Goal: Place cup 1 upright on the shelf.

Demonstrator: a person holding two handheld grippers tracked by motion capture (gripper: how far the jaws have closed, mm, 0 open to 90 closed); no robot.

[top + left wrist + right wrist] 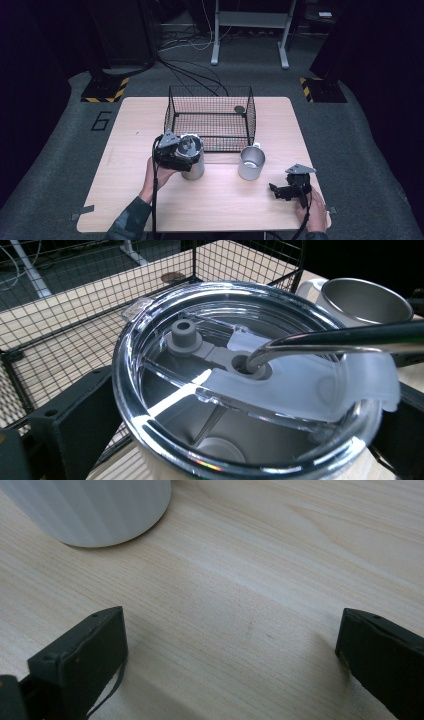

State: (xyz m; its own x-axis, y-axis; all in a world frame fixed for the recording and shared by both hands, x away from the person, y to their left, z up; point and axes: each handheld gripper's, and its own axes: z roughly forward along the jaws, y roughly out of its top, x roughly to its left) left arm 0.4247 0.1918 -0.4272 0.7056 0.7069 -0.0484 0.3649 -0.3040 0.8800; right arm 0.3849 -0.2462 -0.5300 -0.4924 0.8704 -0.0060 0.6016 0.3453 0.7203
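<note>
A steel tumbler [194, 159] with a clear lid [240, 380] stands on the wooden table [220, 200], just in front of the wire basket [210, 117]. My left gripper [175, 154] comes at it from the left, jaws on either side of its upper body, shut on it. In the left gripper view [240, 412] a bent metal straw [330, 338] sits in the lid's hole. A steel mug [251, 162] with a white handle stands to the right. My right gripper [278, 190] rests low by the table's right front, open and with nothing in it [232, 625]; the mug's base [95, 510] is ahead of it.
The black wire basket sits mid-table at the back, with a small dark round spot [239, 109] near its far right corner. Bare wood lies between mug and right gripper and along the front edge. Cables and a stand's legs [250, 35] lie on the floor beyond.
</note>
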